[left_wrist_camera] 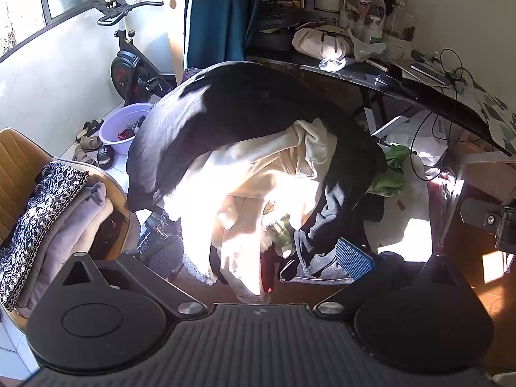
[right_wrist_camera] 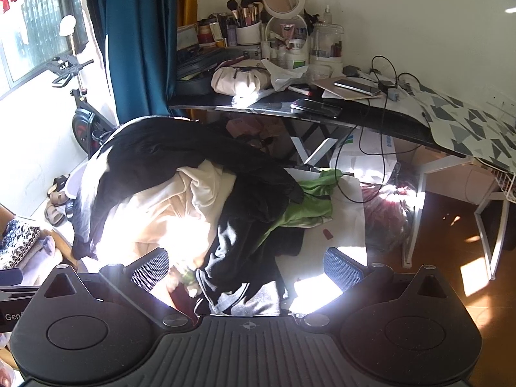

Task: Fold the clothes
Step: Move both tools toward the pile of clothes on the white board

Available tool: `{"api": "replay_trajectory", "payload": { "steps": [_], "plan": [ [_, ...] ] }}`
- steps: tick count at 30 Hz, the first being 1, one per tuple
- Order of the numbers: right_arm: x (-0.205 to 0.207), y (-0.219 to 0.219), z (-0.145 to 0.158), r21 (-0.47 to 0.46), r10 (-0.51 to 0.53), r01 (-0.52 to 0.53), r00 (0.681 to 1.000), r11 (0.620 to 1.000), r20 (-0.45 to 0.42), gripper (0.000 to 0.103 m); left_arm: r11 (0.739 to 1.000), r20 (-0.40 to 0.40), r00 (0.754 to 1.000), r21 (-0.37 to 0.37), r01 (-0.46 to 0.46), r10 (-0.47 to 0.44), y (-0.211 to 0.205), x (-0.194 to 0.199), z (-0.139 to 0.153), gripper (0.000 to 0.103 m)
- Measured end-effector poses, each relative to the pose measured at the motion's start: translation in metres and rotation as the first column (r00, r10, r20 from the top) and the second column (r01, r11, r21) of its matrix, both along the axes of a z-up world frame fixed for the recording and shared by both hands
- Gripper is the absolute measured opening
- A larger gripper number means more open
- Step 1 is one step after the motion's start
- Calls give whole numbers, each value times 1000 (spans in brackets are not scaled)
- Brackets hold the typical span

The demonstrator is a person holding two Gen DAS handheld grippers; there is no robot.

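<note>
A heap of unfolded clothes fills the middle of both views. A black garment [left_wrist_camera: 232, 109] [right_wrist_camera: 167, 151] lies on top, over a cream garment [left_wrist_camera: 258, 180] [right_wrist_camera: 167, 213] lit by strong sun. A dark grey garment [left_wrist_camera: 325, 222] [right_wrist_camera: 245, 258] drapes down the front and a green one [right_wrist_camera: 306, 206] [left_wrist_camera: 391, 174] lies behind. My left gripper [left_wrist_camera: 258, 259] is open, with the lower edge of the heap between its fingers. My right gripper [right_wrist_camera: 246, 271] is open too, over the dark grey garment. A folded stack [left_wrist_camera: 54, 213] [right_wrist_camera: 19, 242] rests on a chair at the left.
A black desk [right_wrist_camera: 371, 116] crowded with cosmetics, a phone and cables runs behind the heap. An exercise bike [left_wrist_camera: 129, 71], a purple basin [left_wrist_camera: 119, 129] and sandals [left_wrist_camera: 90, 142] stand at the back left. Sunlit floor [right_wrist_camera: 451, 225] lies to the right.
</note>
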State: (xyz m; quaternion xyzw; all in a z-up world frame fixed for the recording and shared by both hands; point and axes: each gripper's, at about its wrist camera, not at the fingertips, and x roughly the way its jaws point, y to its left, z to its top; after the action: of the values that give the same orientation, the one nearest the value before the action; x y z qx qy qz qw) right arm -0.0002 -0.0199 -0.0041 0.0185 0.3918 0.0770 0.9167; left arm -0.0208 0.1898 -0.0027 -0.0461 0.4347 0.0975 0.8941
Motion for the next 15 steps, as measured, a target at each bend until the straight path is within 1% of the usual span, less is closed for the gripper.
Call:
{"api": "replay_trajectory", "payload": {
  "steps": [6,10,15],
  "plan": [
    [1,13,1,-11,15,-15,1000,1000,6,102,1000,7,1000,9,-9,9,10,-4,2,103],
    [2,23,-3,-47,15,-15,1000,999,-13,102,1000,-5,1000,10,-26,26,17,-7,-1,103],
    [4,29,-7,-41,23,-24,999,999,-25,102,999,-9,999,14,-41,41,22,-10,-2,103]
  ]
}}
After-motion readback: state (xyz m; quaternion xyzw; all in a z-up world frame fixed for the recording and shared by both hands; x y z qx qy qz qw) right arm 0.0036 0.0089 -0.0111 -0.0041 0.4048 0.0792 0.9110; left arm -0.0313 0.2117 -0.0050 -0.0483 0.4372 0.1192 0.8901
